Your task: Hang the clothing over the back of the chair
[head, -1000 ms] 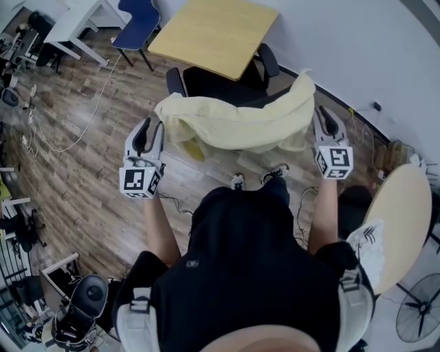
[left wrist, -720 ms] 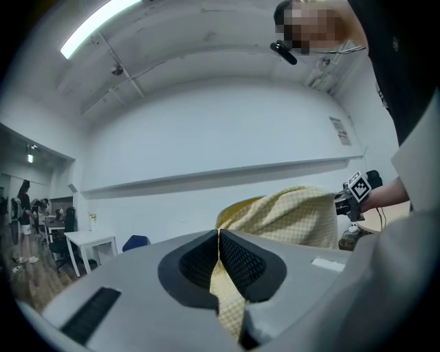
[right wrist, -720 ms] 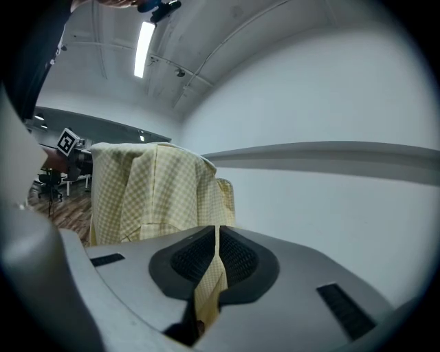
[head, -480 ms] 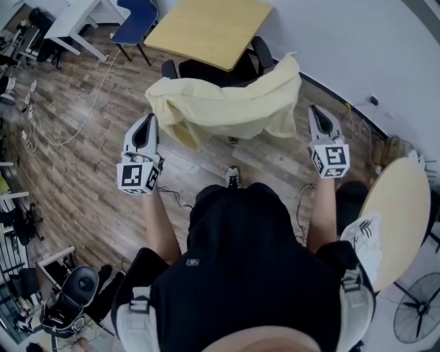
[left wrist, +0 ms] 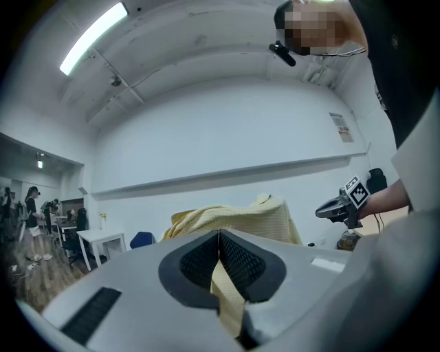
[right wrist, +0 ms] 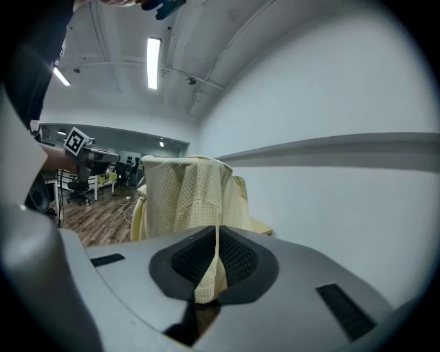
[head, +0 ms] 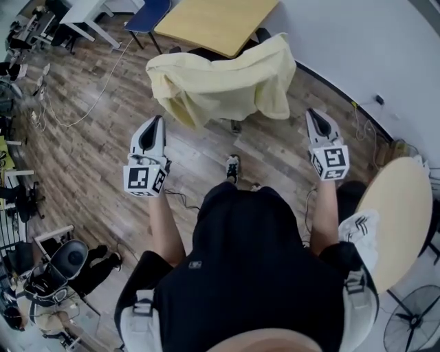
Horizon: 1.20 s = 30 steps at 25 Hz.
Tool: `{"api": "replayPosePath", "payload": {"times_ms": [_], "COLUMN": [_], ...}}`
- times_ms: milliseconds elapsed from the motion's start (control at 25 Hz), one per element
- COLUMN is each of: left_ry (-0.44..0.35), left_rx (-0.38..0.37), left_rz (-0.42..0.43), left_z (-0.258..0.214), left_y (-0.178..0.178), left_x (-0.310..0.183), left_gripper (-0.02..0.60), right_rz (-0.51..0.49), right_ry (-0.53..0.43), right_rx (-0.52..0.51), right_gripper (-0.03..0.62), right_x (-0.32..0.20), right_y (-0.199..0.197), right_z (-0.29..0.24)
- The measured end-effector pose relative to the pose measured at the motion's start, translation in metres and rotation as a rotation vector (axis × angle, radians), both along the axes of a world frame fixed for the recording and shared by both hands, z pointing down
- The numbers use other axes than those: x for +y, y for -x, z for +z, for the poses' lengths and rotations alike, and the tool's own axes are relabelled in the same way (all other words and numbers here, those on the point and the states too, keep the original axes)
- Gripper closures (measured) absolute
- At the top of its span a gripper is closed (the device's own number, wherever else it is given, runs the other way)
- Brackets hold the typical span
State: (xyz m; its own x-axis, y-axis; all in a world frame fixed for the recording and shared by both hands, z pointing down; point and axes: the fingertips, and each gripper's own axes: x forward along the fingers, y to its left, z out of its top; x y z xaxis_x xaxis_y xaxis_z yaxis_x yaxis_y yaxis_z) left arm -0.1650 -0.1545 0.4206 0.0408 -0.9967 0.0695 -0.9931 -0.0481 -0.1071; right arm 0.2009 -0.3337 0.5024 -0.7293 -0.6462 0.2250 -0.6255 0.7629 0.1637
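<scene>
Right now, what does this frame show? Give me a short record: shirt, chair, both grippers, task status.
shirt: yellow shirt draped over the chair back, hanging down on both sides
chair: dark office chair, mostly covered, by a wooden desk
left gripper: jaws together, apart from the shirt
right gripper: jaws together, apart from the shirt
task status: the shirt appears hung

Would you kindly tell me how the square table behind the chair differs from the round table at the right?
The square table has straight edges and corners; the round table has a curved rim. The square table stands beyond the chair bearing the yellow garment; the round table lies beside the person's right arm. Both have pale wooden tops.
</scene>
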Motion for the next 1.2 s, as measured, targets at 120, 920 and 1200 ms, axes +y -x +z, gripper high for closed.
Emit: {"api": "replayPosePath", "payload": {"times_ms": [120,920,1200], "left_ry": [-0.001,0.001,0.003], "left_rx": [0.002,0.030,0.032], "left_rz": [-0.028,-0.137,-0.131], "left_z": [0.002,0.011,0.013], "left_y": [-0.017,-0.076,-0.085], "left_x": [0.026,0.129,0.127], "left_gripper": [0.578,0.578,0.578], "right_rz": [-0.033,-0.096,-0.118], "right_ry": [0.000,0.011,0.017], "right_rx": [0.006,0.086,0.106], "right_gripper": [0.586,0.597,0.597], "right_x": [0.016,0.073,0.081], "right_y": [-0.014,-0.043,-0.044], "right_z": [0.002,0.022,0.026]}}
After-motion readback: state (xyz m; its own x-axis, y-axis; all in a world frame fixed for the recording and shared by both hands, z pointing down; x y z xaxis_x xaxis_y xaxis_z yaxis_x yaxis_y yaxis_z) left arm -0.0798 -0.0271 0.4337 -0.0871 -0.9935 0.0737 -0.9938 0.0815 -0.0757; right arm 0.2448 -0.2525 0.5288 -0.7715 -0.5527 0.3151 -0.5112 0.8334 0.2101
